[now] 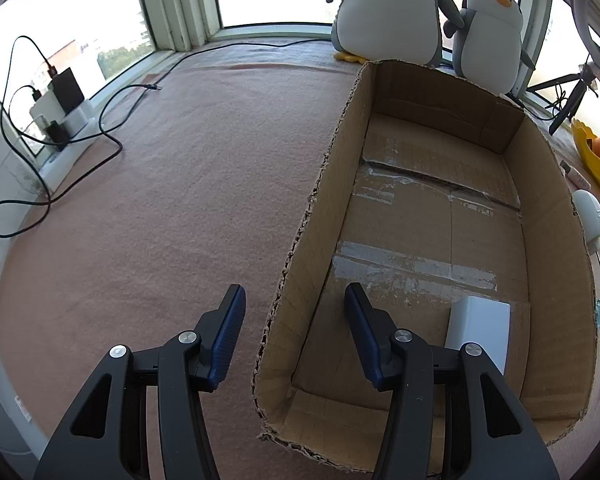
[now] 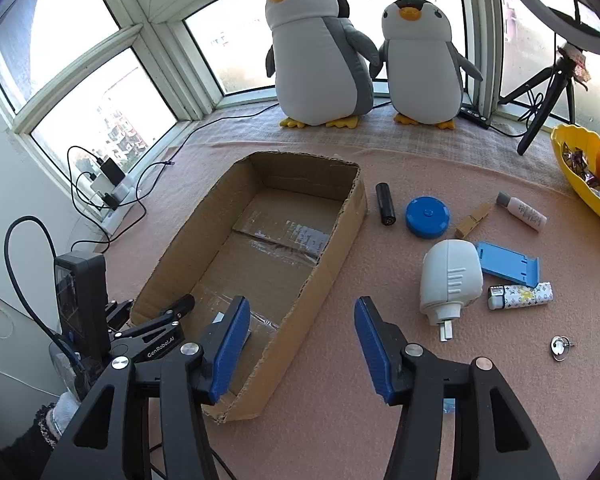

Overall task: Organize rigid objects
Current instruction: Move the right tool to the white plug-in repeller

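Pink blanket [image 2: 380,420] carries cardboard box [image 2: 336,240], blue lid [image 2: 427,216], lighter [image 2: 520,296].

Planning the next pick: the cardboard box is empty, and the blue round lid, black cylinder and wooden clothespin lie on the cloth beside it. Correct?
The cardboard box is not empty: a white block lies at its near end, clearest in the left wrist view. The blue round lid, black cylinder and wooden clothespin do lie on the cloth beside it.

White box [image 1: 478,330] lying inside open cardboard box [image 1: 340,168].
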